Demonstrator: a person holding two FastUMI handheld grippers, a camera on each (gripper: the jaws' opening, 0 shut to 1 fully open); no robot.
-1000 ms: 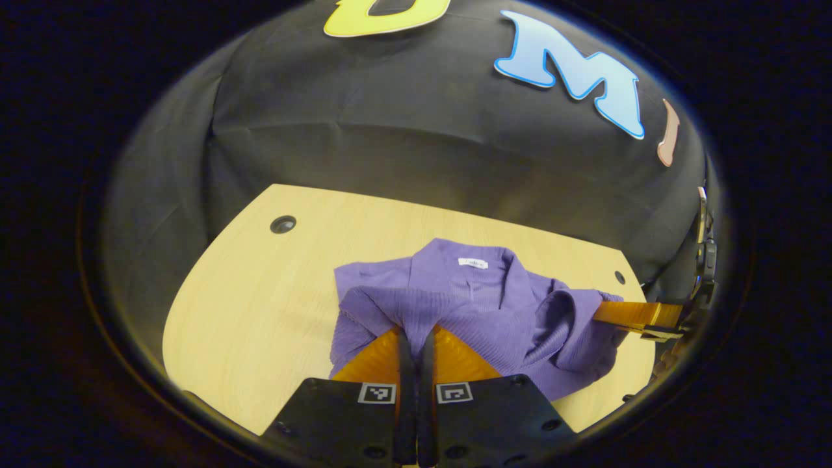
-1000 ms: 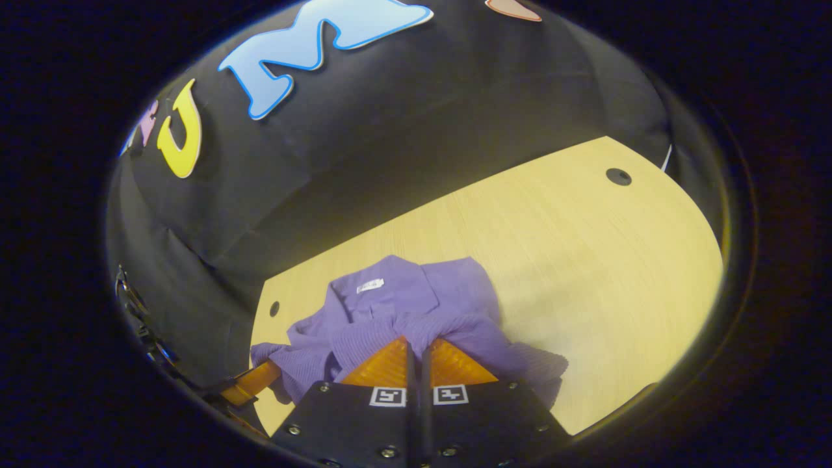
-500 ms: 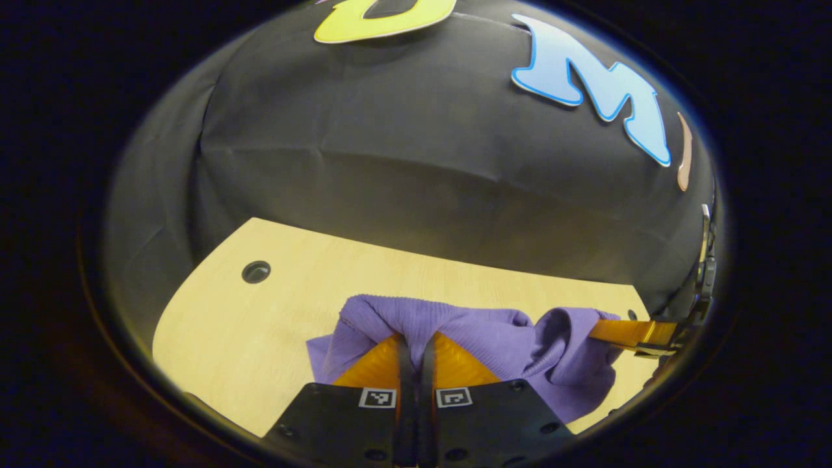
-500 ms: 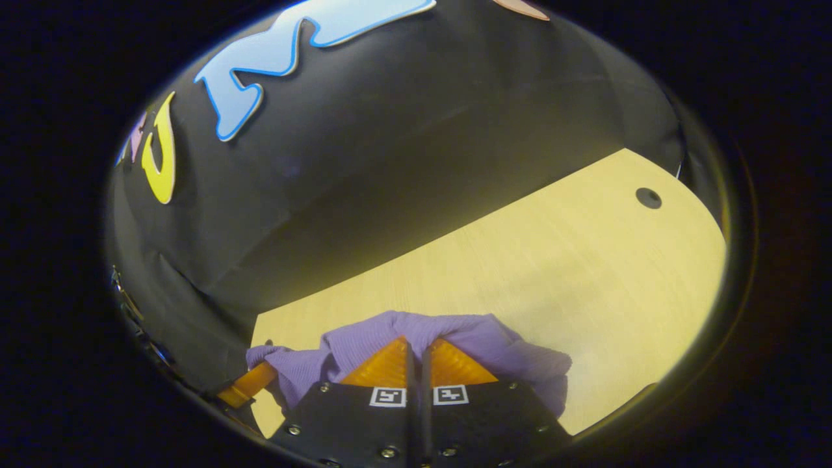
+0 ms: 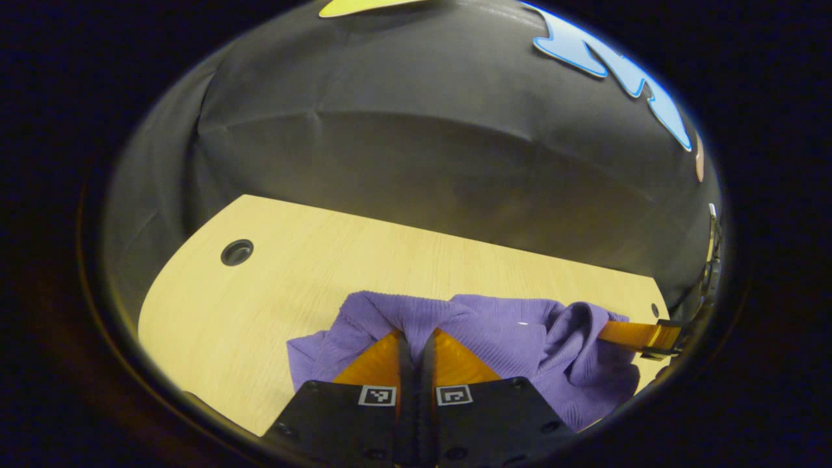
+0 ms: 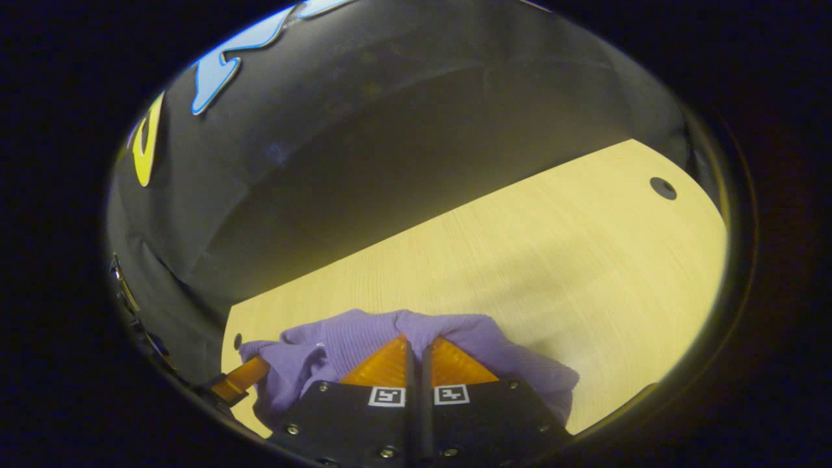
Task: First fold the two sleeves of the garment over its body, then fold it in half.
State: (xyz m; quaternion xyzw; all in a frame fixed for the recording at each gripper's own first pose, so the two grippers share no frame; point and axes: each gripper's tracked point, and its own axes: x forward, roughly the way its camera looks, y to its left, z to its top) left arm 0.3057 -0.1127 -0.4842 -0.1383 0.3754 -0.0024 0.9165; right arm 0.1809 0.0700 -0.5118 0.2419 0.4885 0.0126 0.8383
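Right now the purple ribbed knit garment (image 5: 494,331) sits low in the centre of both views, bunched on the pale wooden tabletop (image 5: 273,292) with its near edge lifted and draped over your fingers. In the left gripper view your left gripper (image 5: 416,341) is pinched together on a fold of that cloth, the fabric arching over the fingertips, and at the lower right of the frame your right gripper (image 5: 634,333) reaches in from the side with its fingers buried in the other end of the same edge. In the right gripper view you see the mirror of this: the right gripper (image 6: 416,344) closed on the garment (image 6: 364,338), the left gripper (image 6: 242,380) at the lower left holding the far end. You hold the edge at two spaced points so it stays stretched between them and travels as one straight line; that reads as the halving fold, with the sleeves judged to be tucked in already, though the bunching hides them. Beyond the cloth the tabletop runs bare toward the upper part of each frame, with a round cable hole (image 5: 236,251) at upper left. Keep both grips level, or the edge will land skewed.
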